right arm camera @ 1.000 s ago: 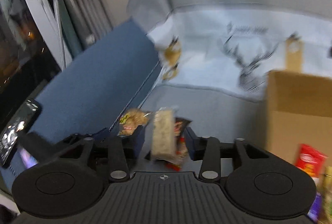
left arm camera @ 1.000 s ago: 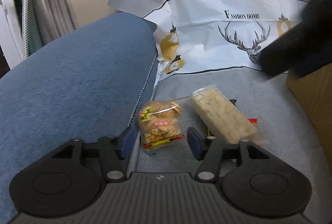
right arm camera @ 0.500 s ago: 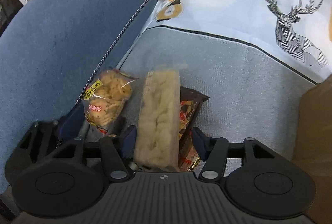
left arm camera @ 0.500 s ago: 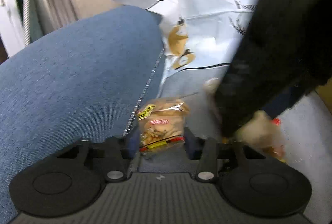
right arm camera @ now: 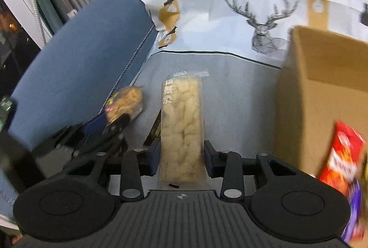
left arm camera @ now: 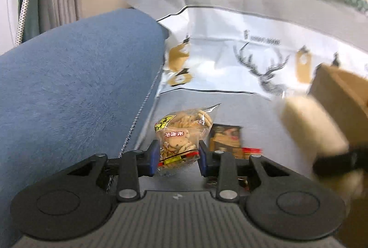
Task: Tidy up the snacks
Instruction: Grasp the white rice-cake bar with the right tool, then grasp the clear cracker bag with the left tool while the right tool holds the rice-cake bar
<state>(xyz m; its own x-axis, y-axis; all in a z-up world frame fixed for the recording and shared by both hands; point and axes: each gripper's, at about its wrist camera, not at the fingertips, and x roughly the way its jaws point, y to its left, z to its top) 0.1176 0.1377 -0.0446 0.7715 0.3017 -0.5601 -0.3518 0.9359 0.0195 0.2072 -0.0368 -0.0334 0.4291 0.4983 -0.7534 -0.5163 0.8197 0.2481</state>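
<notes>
We see a big blue cushion [left arm camera: 76,78] on the left side. Beside it lies a grey and white cloth [right arm camera: 230,78] with a deer [right arm camera: 264,25] drawn on it. The snacks lie on the grey part of this cloth.

A brown box [right arm camera: 322,98] stands on the cloth at the right. A red bag [right arm camera: 340,156] shows at its near side, but it is blurry, so we cannot tell just where it sits.

Our right tool [right arm camera: 181,156] has a long pack [right arm camera: 182,128] of pale crackers between its two blue pads. The jaws are closing, and the pads are right at the sides of the pack. The pack points away from us, to the left of the box. In the left view the same pack is only a pale blur near the box.

Our left tool [left arm camera: 178,157] has a small bag [left arm camera: 180,135] of brown crackers between its pads. Its jaws are closing too, and the pads press on the sides of the bag. The bag is close to the edge of the blue cushion.

A dark flat pack [left arm camera: 226,140] lies on the cloth just right of the small bag. Nothing holds it.
</notes>
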